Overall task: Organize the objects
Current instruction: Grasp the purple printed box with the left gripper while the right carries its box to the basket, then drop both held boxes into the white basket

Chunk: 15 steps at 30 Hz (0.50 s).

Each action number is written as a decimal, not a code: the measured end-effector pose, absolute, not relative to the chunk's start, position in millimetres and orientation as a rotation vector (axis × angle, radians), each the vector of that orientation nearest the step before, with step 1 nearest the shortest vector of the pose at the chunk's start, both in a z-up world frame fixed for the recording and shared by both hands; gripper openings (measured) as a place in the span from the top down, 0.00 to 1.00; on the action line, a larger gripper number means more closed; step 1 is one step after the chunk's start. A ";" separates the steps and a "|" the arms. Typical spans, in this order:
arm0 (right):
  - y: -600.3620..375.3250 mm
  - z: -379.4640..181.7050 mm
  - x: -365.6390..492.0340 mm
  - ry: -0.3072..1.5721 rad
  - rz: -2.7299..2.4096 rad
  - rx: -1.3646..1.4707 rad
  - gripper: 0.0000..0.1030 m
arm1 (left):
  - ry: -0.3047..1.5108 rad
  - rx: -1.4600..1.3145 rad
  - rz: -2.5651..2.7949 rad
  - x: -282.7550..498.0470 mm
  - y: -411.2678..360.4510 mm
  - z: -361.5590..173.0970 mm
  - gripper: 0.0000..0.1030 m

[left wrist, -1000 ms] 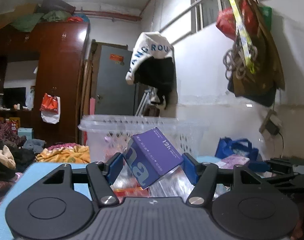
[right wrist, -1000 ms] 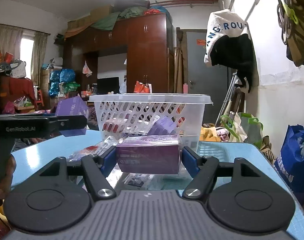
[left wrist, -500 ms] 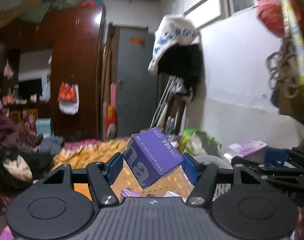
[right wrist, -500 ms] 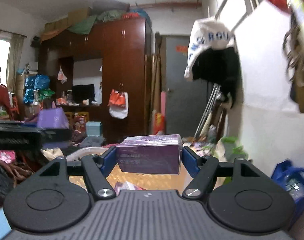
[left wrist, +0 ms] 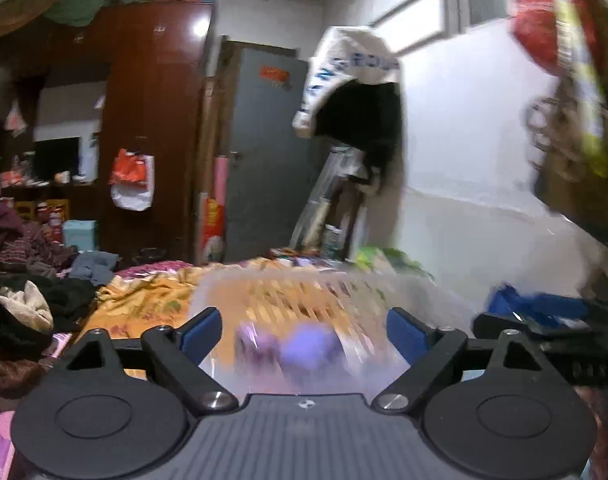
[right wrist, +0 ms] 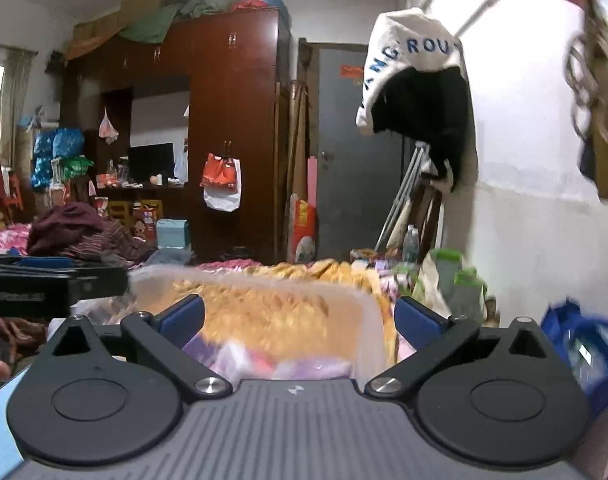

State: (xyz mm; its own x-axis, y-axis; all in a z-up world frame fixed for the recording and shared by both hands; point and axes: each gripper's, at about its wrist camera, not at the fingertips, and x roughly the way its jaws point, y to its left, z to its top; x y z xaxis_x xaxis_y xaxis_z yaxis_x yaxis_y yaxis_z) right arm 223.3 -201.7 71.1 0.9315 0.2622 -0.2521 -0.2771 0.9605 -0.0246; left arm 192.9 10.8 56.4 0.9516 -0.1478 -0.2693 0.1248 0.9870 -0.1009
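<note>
Now both boxes are released. The left gripper (left wrist: 301, 334) has just been opened wide, with nothing pressed by its pads; its purple box (left wrist: 310, 350), gripped a second ago, is seen blurred below, at 6 o'clock of the basket (left wrist: 295, 288). The right gripper (right wrist: 299, 318) likewise has just been spread fully and is empty; its purple carton (right wrist: 304, 368) is seen low inside the white slotted basket, among pale packets. Two items are judged deposited; further loose items are not shown.

We are in a messy bedroom at home: a big brown wardrobe (right wrist: 231, 120), piles of clothes (right wrist: 83, 232), a grey door (right wrist: 352, 152).
</note>
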 end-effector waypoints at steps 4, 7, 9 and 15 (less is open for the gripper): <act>-217.7 29.7 164.5 0.292 0.281 -0.043 0.00 | 0.296 -0.071 -0.200 135.9 9.1 11.4 0.09; -225.7 0.8 130.7 0.309 0.297 -0.023 0.00 | 0.268 -0.108 -0.234 106.3 13.9 -12.6 0.09; -227.1 -10.1 122.7 0.334 0.332 -0.011 0.11 | 0.290 -0.103 -0.247 103.5 11.4 -18.6 0.09; -223.0 -15.7 129.6 0.356 0.351 -0.038 0.41 | 0.349 -0.052 -0.224 111.9 -0.9 -30.7 0.09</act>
State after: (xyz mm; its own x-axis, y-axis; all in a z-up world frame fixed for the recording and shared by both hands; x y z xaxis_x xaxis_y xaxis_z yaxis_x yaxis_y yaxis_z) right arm 129.6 -223.0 -15.7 0.8777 0.3297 -0.3478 -0.3428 0.9391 0.0252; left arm 111.9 -0.9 -30.7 0.9154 -0.2263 -0.3328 0.2084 0.9740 -0.0892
